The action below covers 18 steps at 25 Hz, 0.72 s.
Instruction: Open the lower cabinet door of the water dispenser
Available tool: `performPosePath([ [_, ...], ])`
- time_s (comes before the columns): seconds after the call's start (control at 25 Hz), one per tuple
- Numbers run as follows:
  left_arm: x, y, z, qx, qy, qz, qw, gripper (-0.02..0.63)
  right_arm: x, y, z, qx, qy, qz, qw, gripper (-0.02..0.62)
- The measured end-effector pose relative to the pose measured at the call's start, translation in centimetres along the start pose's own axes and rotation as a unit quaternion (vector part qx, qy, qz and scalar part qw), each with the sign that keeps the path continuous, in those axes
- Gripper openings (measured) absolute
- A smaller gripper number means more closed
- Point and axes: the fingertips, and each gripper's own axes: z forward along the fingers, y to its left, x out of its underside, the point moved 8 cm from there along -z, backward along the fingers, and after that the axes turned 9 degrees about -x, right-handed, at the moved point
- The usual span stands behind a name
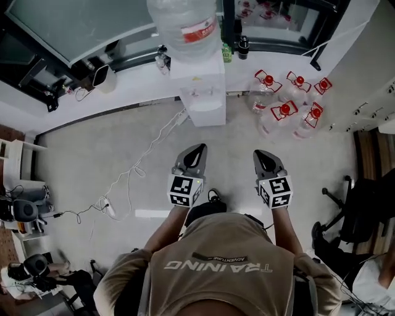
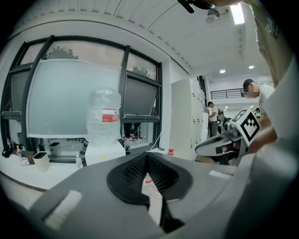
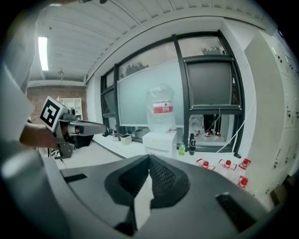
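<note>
The left claw (image 1: 196, 149) and right claw (image 1: 263, 154) are pressed together, empty. Unspread, they may skid off the water dispenser (image 1: 204, 92) at top centre.

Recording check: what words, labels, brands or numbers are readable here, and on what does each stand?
"TRAINING": large print on the back of the person's shirt, upside down in the head view.
"ADVENTURE": small print on the dark strip beside it, barely legible.
Red label on the dispenser's water bottle: too blurred to read.
Labels on the floor jugs: too small to read.
Marker cubes: square patterns only, no words.
</note>
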Motion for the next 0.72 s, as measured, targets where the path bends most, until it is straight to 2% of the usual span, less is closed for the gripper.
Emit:
performPosePath([
  [0.24, 0.3, 5.5, 3.9, 0.020, 0.002, -0.013, 0.9997, 0.000, -3.1, -0.1, 6.2, 0.023, 0.002, -0.025, 0.999, 0.008],
  [0.48, 0.9, 8.0, 5.6, 0.013, 0.008, -0.031, 0.9994, 0.000, -4.2, -0.3, 10.1, -0.002, 0.021, -0.020, 1.000, 0.008],
  [0.72, 2.2, 9.6, 8.0, -0.002, 0.034, -0.047, 0.9983, 0.000, -4.2, -1.9, 13.7, -0.025, 0.038, -0.011, 0.999, 0.008],
])
